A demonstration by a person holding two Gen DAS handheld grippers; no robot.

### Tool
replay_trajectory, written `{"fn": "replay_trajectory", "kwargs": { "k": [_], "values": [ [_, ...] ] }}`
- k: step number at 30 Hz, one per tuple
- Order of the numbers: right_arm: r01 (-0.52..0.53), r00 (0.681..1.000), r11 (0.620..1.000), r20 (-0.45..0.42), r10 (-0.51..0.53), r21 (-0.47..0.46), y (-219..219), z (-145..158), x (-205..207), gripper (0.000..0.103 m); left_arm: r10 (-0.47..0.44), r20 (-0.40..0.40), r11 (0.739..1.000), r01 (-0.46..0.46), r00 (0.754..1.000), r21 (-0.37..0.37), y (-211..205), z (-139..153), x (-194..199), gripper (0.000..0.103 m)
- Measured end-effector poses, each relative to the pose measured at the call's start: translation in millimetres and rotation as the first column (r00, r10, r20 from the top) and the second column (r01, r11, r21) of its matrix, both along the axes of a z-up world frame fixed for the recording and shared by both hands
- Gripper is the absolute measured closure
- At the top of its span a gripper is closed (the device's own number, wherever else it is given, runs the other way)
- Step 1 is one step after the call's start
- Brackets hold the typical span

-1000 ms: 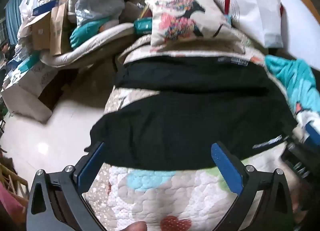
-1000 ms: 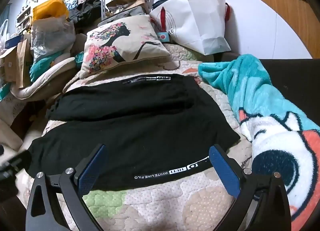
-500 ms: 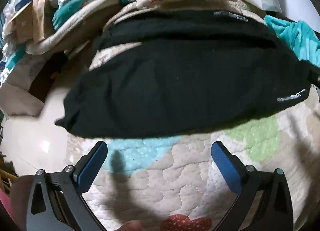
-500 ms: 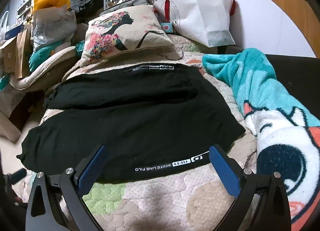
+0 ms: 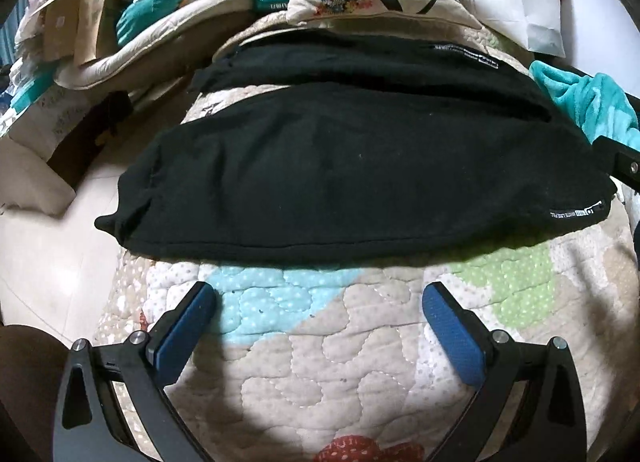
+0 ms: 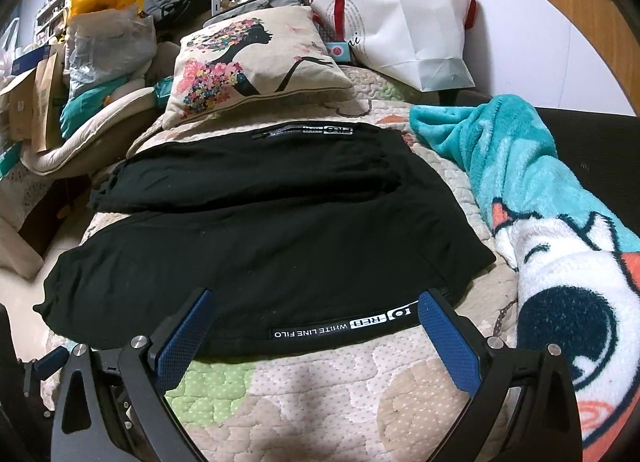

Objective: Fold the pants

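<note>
L claw [image 5: 318, 302] pulled back off black pants [image 5: 352, 166]; both claws apart, empty, R claw [image 6: 312, 308] lining up w/ waistband for next fold

Pants [image 6: 260, 254] spread across quilt [image 6: 320, 394], centre of frame, both views. Pillow [image 6: 248, 62] behind pants, upper centre. Paper bag [image 6: 412, 22] right of pillow, vs wall. Blanket [image 6: 540, 222] right side of frame, just beside pants. Boxes [image 6: 28, 102] + plastic bag [image 6: 108, 42] piled upper left. Floor [image 5: 52, 254] left of quilt. Left gripper [image 5: 320, 298] lower frame over bare quilt, short of pants hem. Right gripper [image 6: 312, 302] lower frame, tips over pants' near edge.
</note>
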State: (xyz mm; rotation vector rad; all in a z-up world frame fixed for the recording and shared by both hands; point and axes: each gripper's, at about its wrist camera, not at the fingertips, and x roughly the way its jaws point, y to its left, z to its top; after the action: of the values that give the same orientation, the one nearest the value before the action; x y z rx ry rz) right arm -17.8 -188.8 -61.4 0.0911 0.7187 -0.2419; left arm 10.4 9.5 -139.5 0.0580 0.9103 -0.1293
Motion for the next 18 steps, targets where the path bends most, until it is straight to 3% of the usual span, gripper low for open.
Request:
{"fn": "replay_trajectory", "kwargs": {
  "k": [9, 18],
  "values": [
    [-0.010, 1.000, 1.000, 0.007, 0.010, -0.005, 4.9, 2.6, -2.3, 0.000, 0.021, -0.016, 1.000, -0.022, 1.000, -0.017, 2.0, 1.4, 2.3, 0.000],
    [-0.009, 1.000, 1.000, 0.019, 0.009, 0.024, -1.2, 7.1, -3.2, 0.000, 0.026, 0.023, 1.000, -0.026, 0.999, -0.004, 1.2, -2.4, -2.8, 0.000]
  ]
}}
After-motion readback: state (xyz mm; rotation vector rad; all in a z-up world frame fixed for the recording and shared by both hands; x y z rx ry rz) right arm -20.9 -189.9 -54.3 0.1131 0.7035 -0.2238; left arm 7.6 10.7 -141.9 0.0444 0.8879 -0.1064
